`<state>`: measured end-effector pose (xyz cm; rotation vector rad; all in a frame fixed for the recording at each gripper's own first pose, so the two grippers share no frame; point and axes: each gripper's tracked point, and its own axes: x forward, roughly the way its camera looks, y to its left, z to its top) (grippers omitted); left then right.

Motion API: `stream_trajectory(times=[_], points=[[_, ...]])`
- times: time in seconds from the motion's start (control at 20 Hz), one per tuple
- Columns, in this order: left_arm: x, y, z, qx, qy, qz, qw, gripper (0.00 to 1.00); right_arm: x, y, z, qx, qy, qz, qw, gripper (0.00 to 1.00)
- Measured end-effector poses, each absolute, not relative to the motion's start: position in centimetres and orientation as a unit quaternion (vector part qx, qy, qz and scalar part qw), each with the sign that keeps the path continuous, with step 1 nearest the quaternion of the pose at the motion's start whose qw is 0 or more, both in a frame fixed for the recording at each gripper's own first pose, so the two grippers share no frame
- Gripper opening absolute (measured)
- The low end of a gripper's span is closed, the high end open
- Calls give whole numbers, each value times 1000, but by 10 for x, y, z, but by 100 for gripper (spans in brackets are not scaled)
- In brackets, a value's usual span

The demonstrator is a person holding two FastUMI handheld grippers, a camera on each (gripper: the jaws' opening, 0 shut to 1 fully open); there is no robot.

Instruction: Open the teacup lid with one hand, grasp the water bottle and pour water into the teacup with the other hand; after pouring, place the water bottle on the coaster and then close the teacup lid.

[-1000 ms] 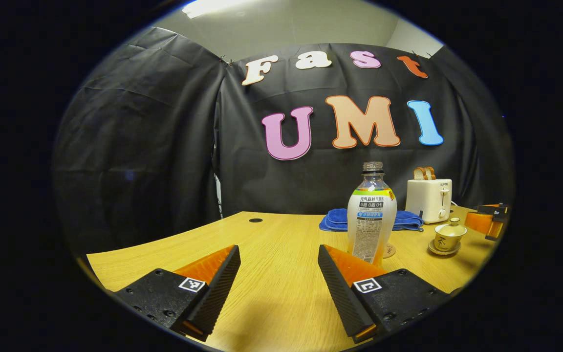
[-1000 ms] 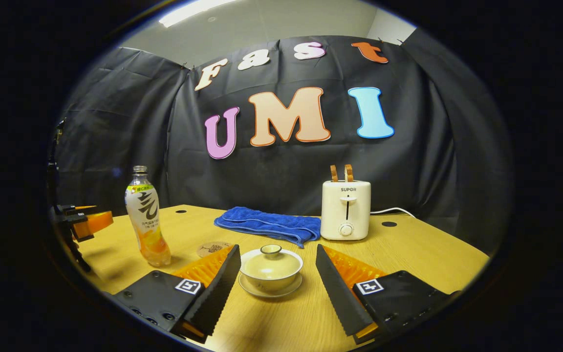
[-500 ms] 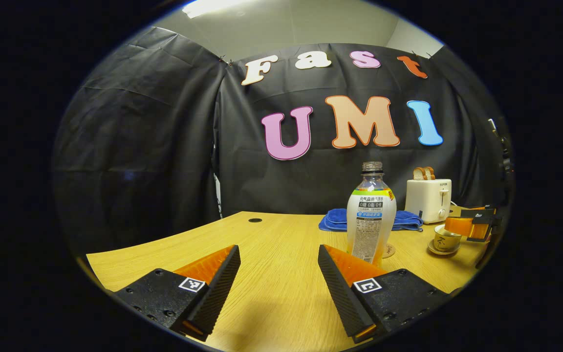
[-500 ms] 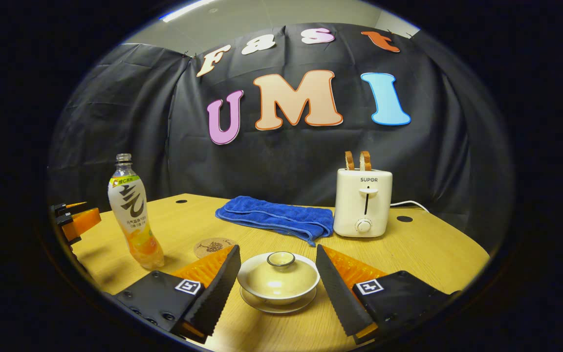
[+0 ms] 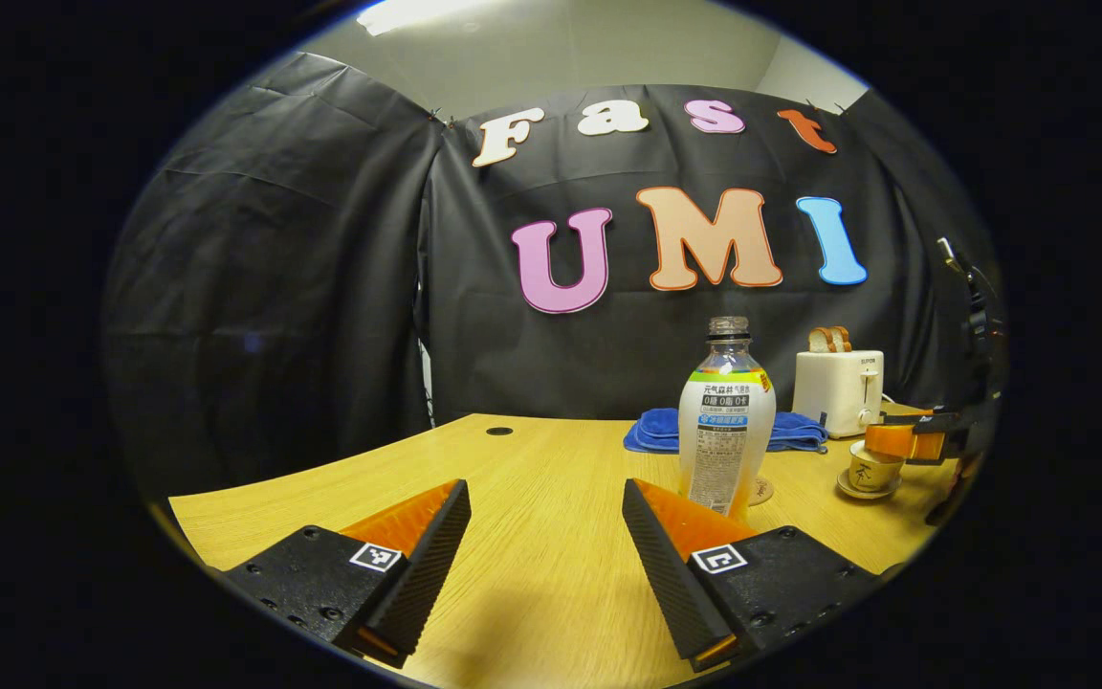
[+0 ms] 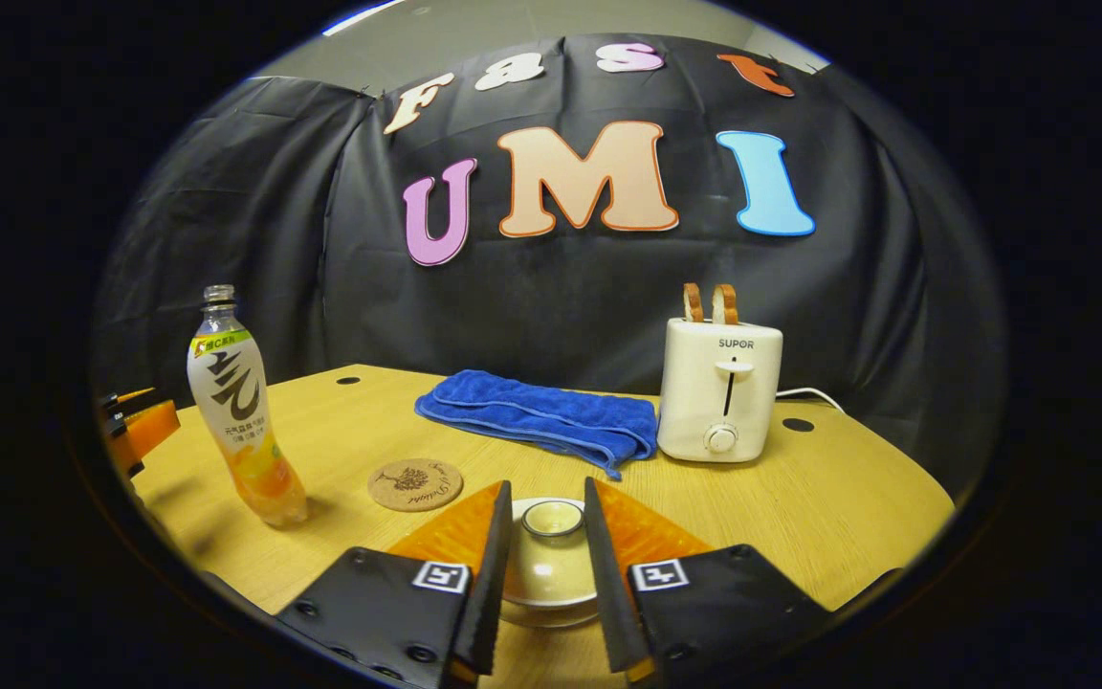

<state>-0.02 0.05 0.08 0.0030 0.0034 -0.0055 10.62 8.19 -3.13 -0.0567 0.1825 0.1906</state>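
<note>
Right gripper view: right hand-held gripper (image 6: pixel 547 560) nearly closed about the knob of the cream ceramic teacup lid (image 6: pixel 552 518) on the wooden tabletop (image 6: pixel 848 498); contact unconfirmed. Judged glazed, slippery, fragile: grip knob squarely. Left hand-held gripper (image 5: pixel 545 560) released, short of the clear plastic water bottle (image 5: pixel 727 416).

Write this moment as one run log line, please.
right gripper: closing around teacup lid knob | left gripper: open, idle | water bottle: upright, untouched
</note>
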Motion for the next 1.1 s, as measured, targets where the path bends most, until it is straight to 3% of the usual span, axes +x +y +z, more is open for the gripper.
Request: stream_trajectory(times=[0.05, 0.1, 0.15, 0.65, 1.1], points=[[0, 0, 1, 1, 2, -3, 1000, 94, 108, 83, -33, -31, 91, 94, 991, 42], [0, 1, 1, 2, 2, -3, 1000, 91, 109, 81, -33, -32, 90, 90, 991, 42], [-1, 0, 1, 1, 2, -3, 1000, 94, 107, 80, -32, -31, 91, 89, 991, 32], [0, -8, 2, 1, 1, -23, 1000, 94, 106, 76, -27, -7, 82, 93, 992, 32], [-6, -48, 3, -2, -3, -139, 990, 94, 89, 65, -14, -2, 42, 80, 996, 32]])
